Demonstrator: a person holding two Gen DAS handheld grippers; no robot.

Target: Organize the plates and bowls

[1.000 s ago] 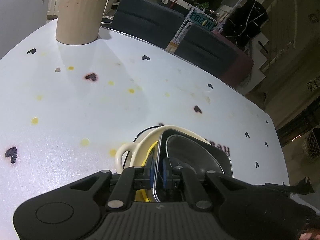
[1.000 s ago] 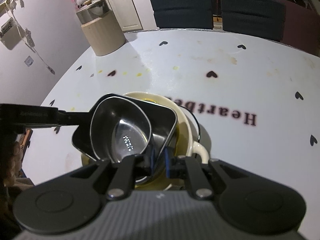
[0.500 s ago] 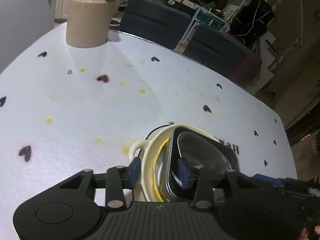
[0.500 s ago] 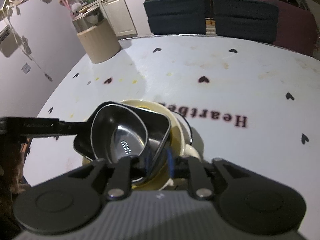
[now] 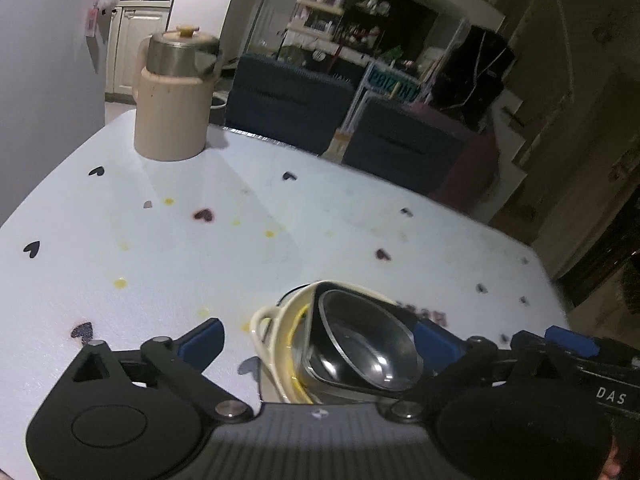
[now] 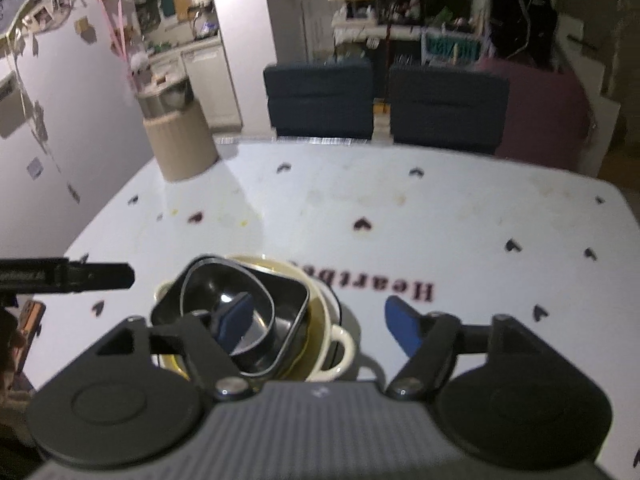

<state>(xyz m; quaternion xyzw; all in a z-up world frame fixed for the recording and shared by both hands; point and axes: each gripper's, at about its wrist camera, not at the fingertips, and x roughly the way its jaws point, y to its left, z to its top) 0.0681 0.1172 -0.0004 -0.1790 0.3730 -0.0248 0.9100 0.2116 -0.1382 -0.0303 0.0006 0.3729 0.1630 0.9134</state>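
Near the table's front edge, a dark steel rounded-triangular bowl nests inside a cream two-handled ceramic bowl; left gripper and right gripper gape wide, empty.

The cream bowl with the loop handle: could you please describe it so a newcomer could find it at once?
On the white heart-print table, look at the stack of dishes nearest the grippers. The cream bowl is its lowest visible piece, with the dark metal dishes nested inside. Its pale colour and small loop handle at the rim set it apart.
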